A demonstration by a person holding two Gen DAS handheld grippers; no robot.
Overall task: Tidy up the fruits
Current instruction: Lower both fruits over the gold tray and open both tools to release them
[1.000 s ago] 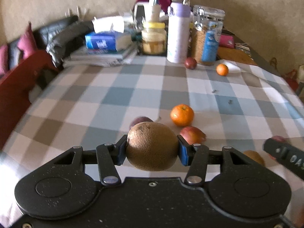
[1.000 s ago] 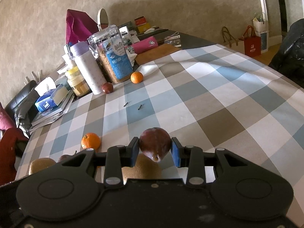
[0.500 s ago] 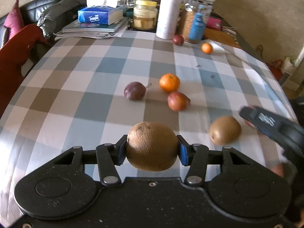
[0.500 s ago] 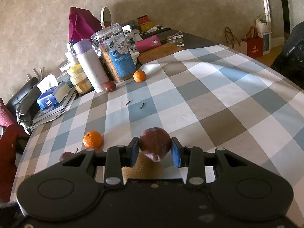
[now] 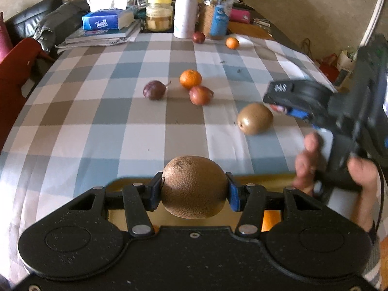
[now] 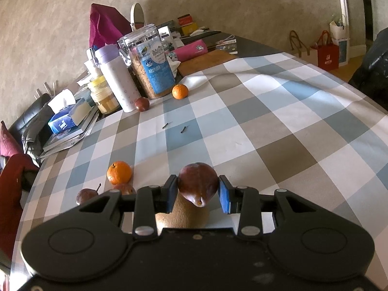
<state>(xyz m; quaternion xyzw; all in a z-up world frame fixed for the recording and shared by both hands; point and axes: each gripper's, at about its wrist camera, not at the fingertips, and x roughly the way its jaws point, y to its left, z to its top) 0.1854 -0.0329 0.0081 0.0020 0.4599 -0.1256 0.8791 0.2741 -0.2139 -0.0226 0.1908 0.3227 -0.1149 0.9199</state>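
My left gripper [image 5: 194, 190] is shut on a brown kiwi [image 5: 194, 186], held above a tan surface at the near table edge, with something orange [image 5: 270, 217] beneath. My right gripper [image 6: 197, 191] is shut on a dark red plum-like fruit [image 6: 197, 184], above a second kiwi [image 6: 184, 214] on the cloth; that kiwi also shows in the left wrist view [image 5: 254, 118]. An orange [image 5: 190, 78], a red fruit [image 5: 200, 95] and a purple fruit [image 5: 154, 89] lie mid-table. A small orange [image 5: 232, 43] and a dark red fruit [image 5: 198, 37] lie far back.
The table wears a checked cloth [image 5: 101, 111]. At its far end stand a white bottle [image 5: 185, 7], a cereal jar [image 5: 218, 12], a yellow-lidded jar [image 5: 158, 15], a tissue pack [image 5: 104, 21] on books. A red chair [image 5: 14, 72] is left. Bags [image 6: 326, 51] sit on the floor.
My left gripper has pulled back toward the near table edge with the kiwi. My right gripper has lifted slightly with the red fruit; the loose kiwi now lies under it.
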